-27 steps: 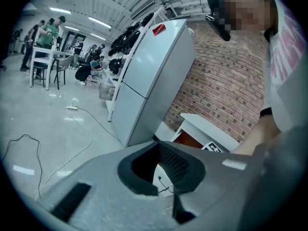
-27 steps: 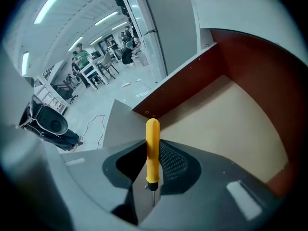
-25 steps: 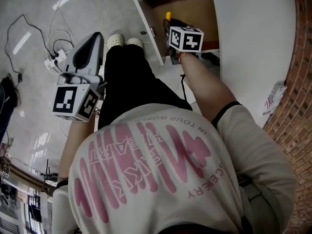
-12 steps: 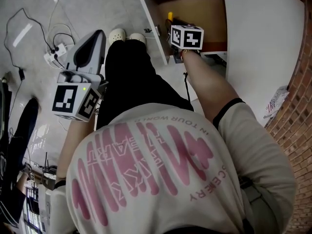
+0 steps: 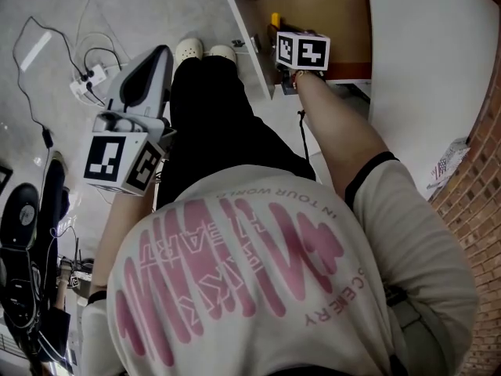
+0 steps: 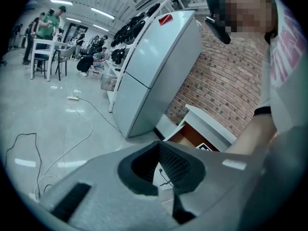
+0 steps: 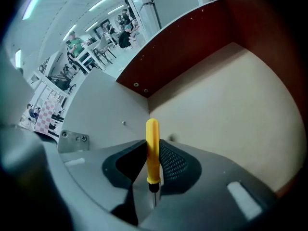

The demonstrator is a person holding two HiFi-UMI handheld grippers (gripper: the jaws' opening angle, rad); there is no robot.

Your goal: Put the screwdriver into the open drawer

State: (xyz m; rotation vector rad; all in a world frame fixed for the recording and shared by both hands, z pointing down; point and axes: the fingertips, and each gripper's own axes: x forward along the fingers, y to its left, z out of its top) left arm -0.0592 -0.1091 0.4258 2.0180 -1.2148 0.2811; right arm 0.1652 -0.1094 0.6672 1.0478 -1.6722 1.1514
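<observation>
The yellow-handled screwdriver (image 7: 152, 150) stands upright between the pads of my right gripper (image 7: 152, 141), which is shut on its handle, the metal shaft pointing back at the camera. In the head view my right gripper (image 5: 277, 31) hangs over the open drawer (image 5: 337, 14), and the yellow handle (image 5: 275, 19) pokes out beyond the marker cube. Below the handle lies the drawer's tan floor (image 7: 231, 109), with its white front panel (image 7: 106, 114) to the left. My left gripper (image 5: 145, 77) hovers over the floor to the left, away from the drawer. Its jaws (image 6: 159, 146) are shut on nothing.
The person's white shoes (image 5: 205, 51) stand just left of the drawer front. A power strip with cables (image 5: 86, 84) lies on the floor at the left. The white cabinet top (image 5: 438, 69) and a brick wall (image 5: 477, 171) bound the right. A grey fridge (image 6: 154, 66) stands beyond.
My right gripper has sunk a little toward the drawer with the screwdriver still in it. The left gripper has barely shifted.
</observation>
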